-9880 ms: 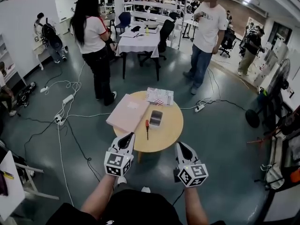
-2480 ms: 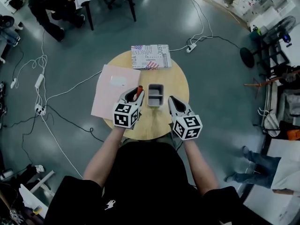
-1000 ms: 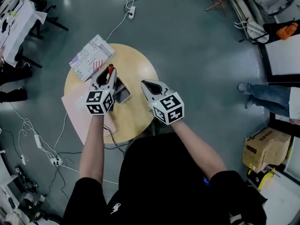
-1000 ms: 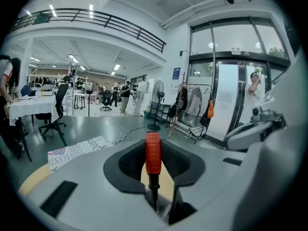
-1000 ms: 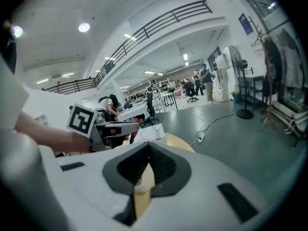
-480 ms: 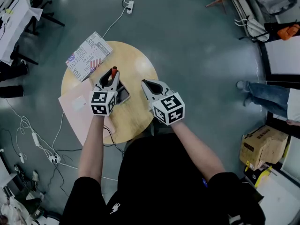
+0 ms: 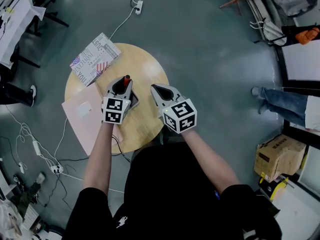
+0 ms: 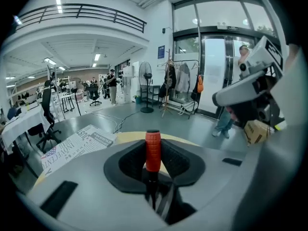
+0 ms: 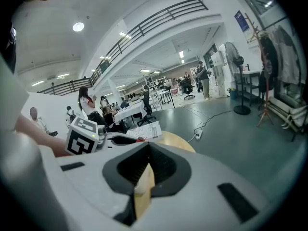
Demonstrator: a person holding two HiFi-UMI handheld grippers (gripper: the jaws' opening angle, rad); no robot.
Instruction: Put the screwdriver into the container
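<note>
The left gripper [image 7: 121, 87] is clamped on the one screwdriver [image 8: 153, 151]. The tool's long axis runs along the jaws, with the orange handle poking out past the tips and the shaft back toward the hand. The single container [image 7: 135, 101] sits on the round table [image 7: 145, 66], just under and right of those tips and mostly hidden. It lies between the two grippers, nearer the left. The right gripper [image 7: 159, 90] is closed on nothing.
</note>
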